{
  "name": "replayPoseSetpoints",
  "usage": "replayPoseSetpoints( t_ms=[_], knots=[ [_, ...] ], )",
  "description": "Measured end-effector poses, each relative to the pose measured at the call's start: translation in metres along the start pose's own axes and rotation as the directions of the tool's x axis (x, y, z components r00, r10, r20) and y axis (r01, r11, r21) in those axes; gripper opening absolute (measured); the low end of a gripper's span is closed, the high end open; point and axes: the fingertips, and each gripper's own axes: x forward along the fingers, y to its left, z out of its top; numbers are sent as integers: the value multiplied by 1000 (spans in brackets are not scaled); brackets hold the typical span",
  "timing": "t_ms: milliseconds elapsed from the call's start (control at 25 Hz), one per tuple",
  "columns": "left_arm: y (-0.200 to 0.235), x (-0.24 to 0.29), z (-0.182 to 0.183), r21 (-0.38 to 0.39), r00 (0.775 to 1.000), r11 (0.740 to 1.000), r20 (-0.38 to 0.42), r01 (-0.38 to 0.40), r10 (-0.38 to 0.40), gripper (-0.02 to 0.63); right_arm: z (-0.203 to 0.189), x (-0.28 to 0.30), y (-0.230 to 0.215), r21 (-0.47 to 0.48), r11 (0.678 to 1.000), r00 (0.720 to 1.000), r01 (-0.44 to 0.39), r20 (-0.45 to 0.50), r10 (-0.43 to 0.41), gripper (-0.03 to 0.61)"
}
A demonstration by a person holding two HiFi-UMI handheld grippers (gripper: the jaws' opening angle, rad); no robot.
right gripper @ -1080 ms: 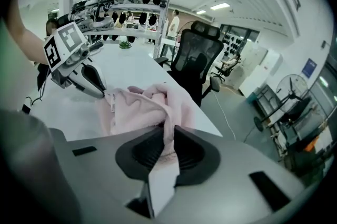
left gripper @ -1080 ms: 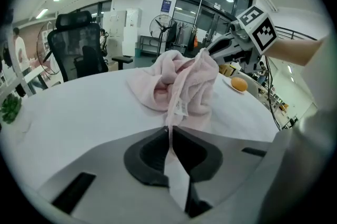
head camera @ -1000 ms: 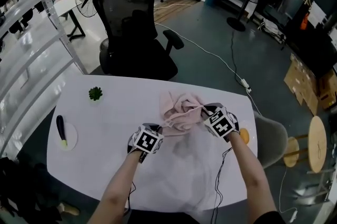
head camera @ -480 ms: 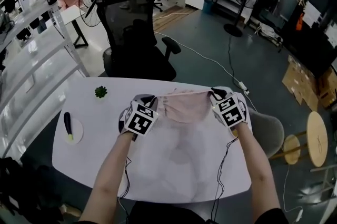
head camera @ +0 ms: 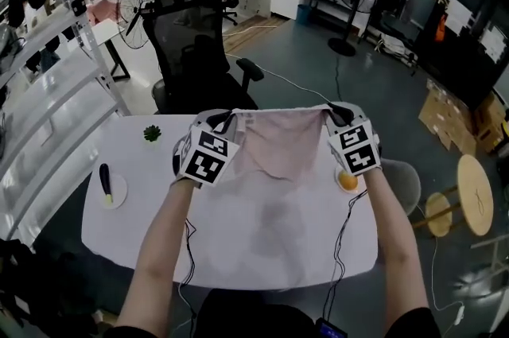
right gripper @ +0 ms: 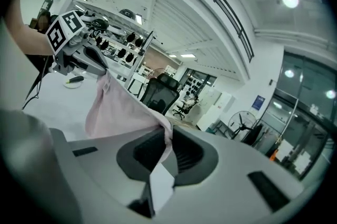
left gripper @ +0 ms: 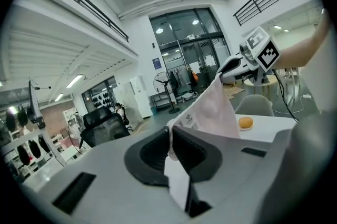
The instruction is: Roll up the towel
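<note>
A pink towel [head camera: 278, 144] hung spread in the air above the white tabletop [head camera: 262, 249], stretched flat between both tools. The left hand-held gripper [head camera: 229, 119] was clamped tight on its upper left corner. The right hand-held gripper [head camera: 331, 113] pinched the upper right corner, and the cloth draped below both.

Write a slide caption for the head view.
The left gripper and right gripper pinch top corners of the pink towel, spread above the white table.
</note>
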Motion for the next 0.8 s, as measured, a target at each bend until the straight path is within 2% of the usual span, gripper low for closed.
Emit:
replayPoseSetpoints(
  t_ms=[160, 280, 480, 800],
  knots=[
    [-1, -16, 10, 48, 1000, 999, 1, -14, 14, 31, 8, -19, 3, -27, 1000, 1000, 6, 11, -6, 46],
    [-8, -30, -1, 96, 1000, 995, -21, 4, -1, 31, 1, -32, 23, -50, 999, 1000, -15, 10, 15, 46],
    [-28, -61, -57, 115, 990, 992, -135, 49, -33, 31, -34, -57, 94, -67, 990, 992, -125, -19, 124, 46],
    [-63, -126, -141, 77, 957, 997, -289, 26, -3, 31, -93, -104, 222, -18, 954, 953, -299, -64, 297, 46]
  ],
)
